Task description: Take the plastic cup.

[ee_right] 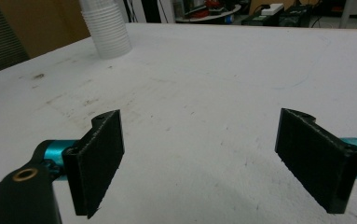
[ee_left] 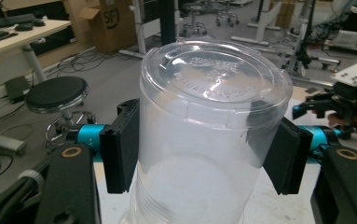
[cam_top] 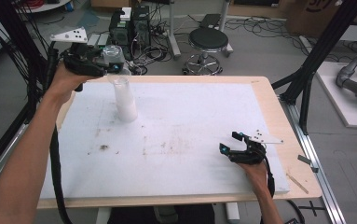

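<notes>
Cup (ee_left: 213,121) clamped upside-down in raised left hand-held gripper (cam_top: 102,63) above stack (cam_top: 125,100).

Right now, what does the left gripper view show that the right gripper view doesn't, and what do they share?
Left gripper view alone: the left gripper with its jaws pressed on the top cup, which sits bottom up on the stack, plus a black stool on the floor.

Right gripper view alone: the right gripper with jaws wide apart and nothing between them, over the stained white table.

Both: the stack of clear cups.
</notes>
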